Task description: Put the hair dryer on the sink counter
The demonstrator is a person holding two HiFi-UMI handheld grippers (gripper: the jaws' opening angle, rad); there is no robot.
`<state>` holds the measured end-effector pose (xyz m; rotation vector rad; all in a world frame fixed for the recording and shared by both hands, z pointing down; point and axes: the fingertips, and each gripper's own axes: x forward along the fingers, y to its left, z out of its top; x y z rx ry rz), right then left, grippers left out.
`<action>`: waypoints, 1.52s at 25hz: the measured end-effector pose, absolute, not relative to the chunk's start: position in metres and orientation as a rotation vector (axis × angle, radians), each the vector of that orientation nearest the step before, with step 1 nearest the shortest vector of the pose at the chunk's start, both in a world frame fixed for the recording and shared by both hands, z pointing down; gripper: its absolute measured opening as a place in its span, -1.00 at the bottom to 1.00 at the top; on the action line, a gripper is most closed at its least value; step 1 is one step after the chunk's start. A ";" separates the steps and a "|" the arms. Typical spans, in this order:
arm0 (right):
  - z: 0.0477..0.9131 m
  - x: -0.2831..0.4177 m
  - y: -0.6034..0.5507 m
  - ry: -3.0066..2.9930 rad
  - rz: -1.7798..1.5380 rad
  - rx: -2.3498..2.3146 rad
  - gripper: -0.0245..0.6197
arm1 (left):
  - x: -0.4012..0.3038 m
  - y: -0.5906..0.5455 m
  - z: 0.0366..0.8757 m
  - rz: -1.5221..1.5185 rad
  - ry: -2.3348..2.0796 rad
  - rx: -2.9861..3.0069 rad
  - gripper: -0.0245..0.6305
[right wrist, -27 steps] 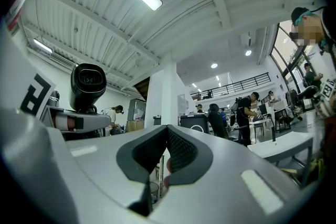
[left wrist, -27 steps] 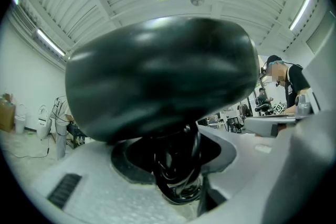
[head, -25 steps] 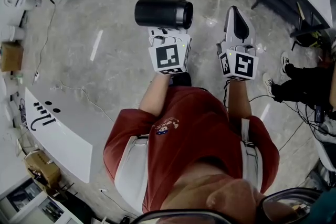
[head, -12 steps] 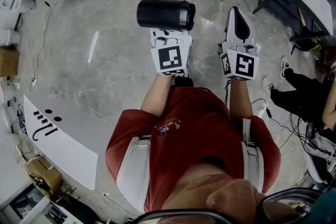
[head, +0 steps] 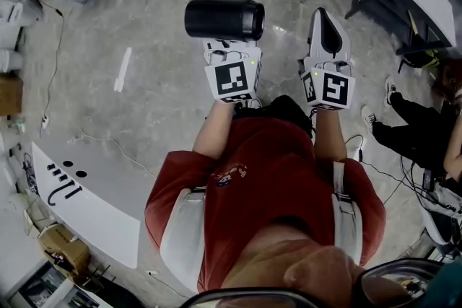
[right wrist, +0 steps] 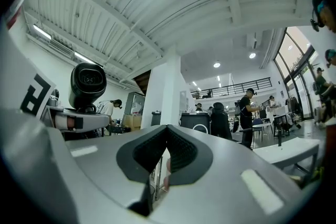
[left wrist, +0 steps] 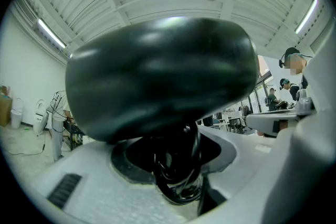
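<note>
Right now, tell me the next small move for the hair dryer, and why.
Probably carry the hair dryer onward to look for the counter, grip unchanged. The left gripper is shut on its handle above the floor, no sink counter shows in any view, and the right gripper is shut and empty.

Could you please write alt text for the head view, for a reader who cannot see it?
Seen from above, a person in a red shirt holds a black hair dryer, barrel crosswise, in the left gripper over a grey floor. The right gripper beside it is shut and empty.
</note>
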<state>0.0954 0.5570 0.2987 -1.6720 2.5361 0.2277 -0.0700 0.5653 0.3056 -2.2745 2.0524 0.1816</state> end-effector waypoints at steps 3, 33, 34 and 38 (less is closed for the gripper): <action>0.299 0.096 0.548 2.532 0.232 -1.675 -0.92 | -0.068 0.557 0.307 0.173 2.046 -2.280 -0.32; 0.315 0.118 0.319 2.540 0.172 -1.675 -0.92 | -0.047 0.333 0.308 0.108 2.042 -2.251 -0.32; 0.314 0.119 0.309 2.541 0.166 -1.673 -0.92 | -0.047 0.324 0.308 0.105 2.045 -2.252 -0.32; 0.313 0.123 0.276 2.549 0.146 -1.657 -0.92 | -0.042 0.293 0.307 0.092 2.061 -2.245 -0.32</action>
